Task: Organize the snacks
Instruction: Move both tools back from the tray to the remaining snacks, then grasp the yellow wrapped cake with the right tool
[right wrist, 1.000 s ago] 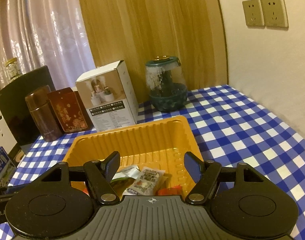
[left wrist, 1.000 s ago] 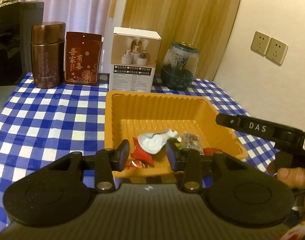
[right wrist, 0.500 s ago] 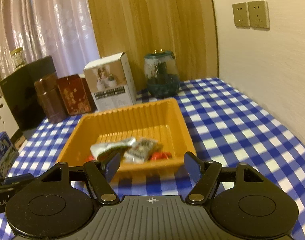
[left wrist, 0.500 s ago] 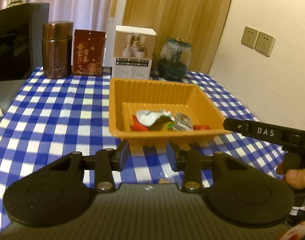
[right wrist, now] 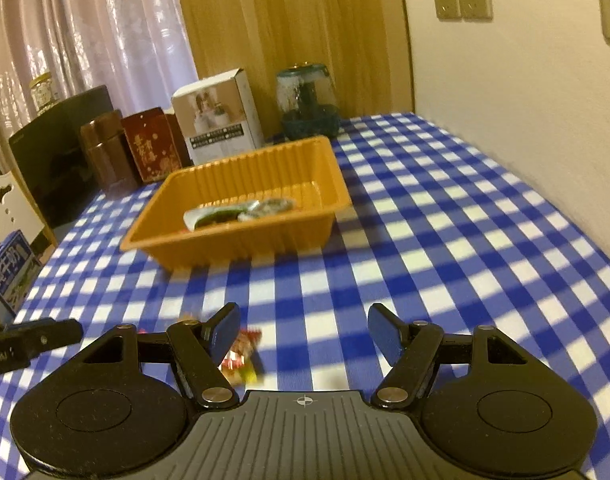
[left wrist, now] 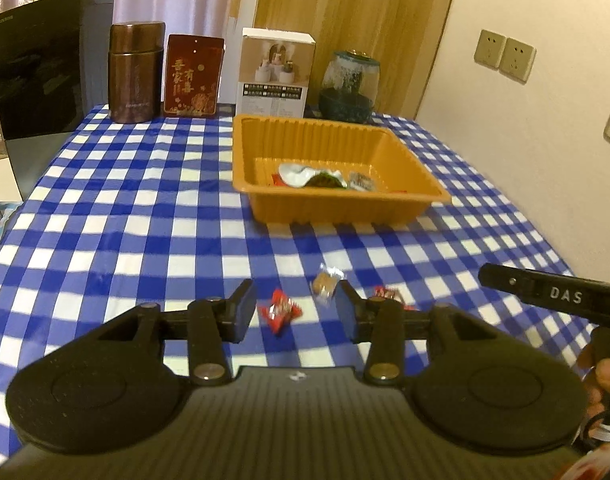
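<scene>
An orange tray (left wrist: 329,208) (right wrist: 241,244) stands on the blue checked tablecloth and holds several wrapped snacks (left wrist: 309,176) (right wrist: 241,212). Three loose snacks lie on the cloth near me: a red wrapped candy (left wrist: 279,312), a clear-wrapped brown sweet (left wrist: 325,282) and a red packet (left wrist: 387,294) partly hidden behind my left gripper's right finger. My left gripper (left wrist: 293,310) is open and empty, with the red candy between its fingers. My right gripper (right wrist: 305,334) is open and empty; a red and yellow snack (right wrist: 239,358) lies by its left finger.
At the back stand a brown canister (left wrist: 135,72), a red box (left wrist: 193,76), a white carton (left wrist: 275,72) and a green glass jar (left wrist: 349,88). A black appliance (left wrist: 41,64) is at far left. The wall (left wrist: 545,160) runs along the right table edge.
Both grippers have drawn back from over the tray toward the near table edge and lowered. The loose snacks on the cloth have come into view.
</scene>
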